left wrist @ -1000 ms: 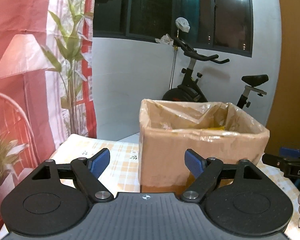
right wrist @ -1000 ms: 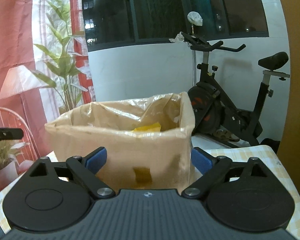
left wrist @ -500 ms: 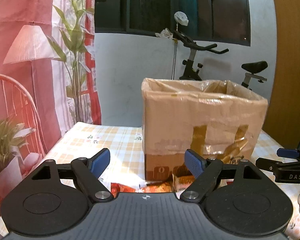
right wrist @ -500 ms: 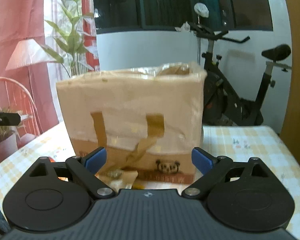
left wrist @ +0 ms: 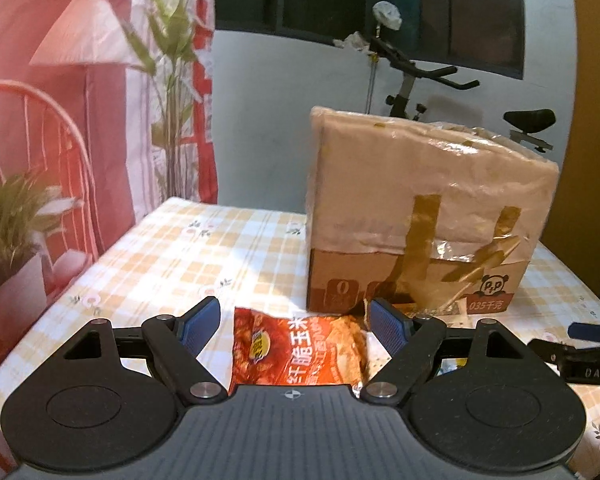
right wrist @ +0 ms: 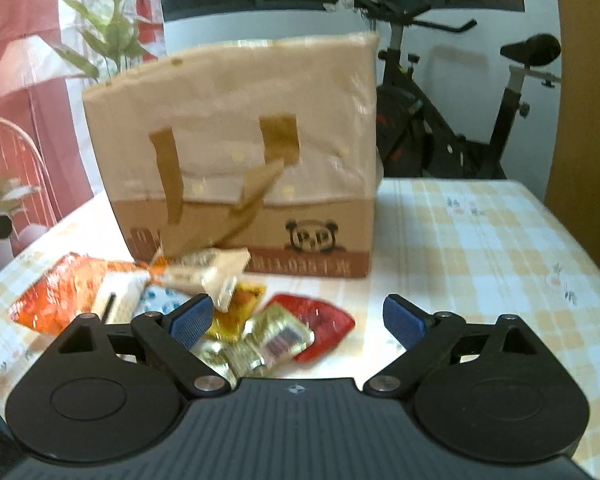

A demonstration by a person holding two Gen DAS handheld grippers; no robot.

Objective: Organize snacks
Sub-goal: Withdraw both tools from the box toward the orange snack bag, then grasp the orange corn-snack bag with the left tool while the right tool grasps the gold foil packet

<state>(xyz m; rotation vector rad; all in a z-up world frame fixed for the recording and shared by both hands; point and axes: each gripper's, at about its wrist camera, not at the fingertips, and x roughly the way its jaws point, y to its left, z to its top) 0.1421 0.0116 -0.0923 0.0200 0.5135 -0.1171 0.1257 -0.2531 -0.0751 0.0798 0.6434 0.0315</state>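
Both claws hang spread and empty, the left gripper point(left wrist: 294, 322) just above an orange snack bag point(left wrist: 296, 350), the right gripper point(right wrist: 298, 316) over a loose snack heap point(right wrist: 256, 332), with the taped cardboard box point(right wrist: 240, 156) standing beyond them on the checked tablecloth point(right wrist: 480, 240).

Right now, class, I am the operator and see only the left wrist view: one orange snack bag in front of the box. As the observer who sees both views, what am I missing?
Observer: The right wrist view shows a red packet on the table before the cardboard box.
Operator: Anything beside it?
Observer: Gold-wrapped packets lie against its left edge.
Operator: Is the right gripper holding something?
Observer: No, the right gripper is open and grips nothing.
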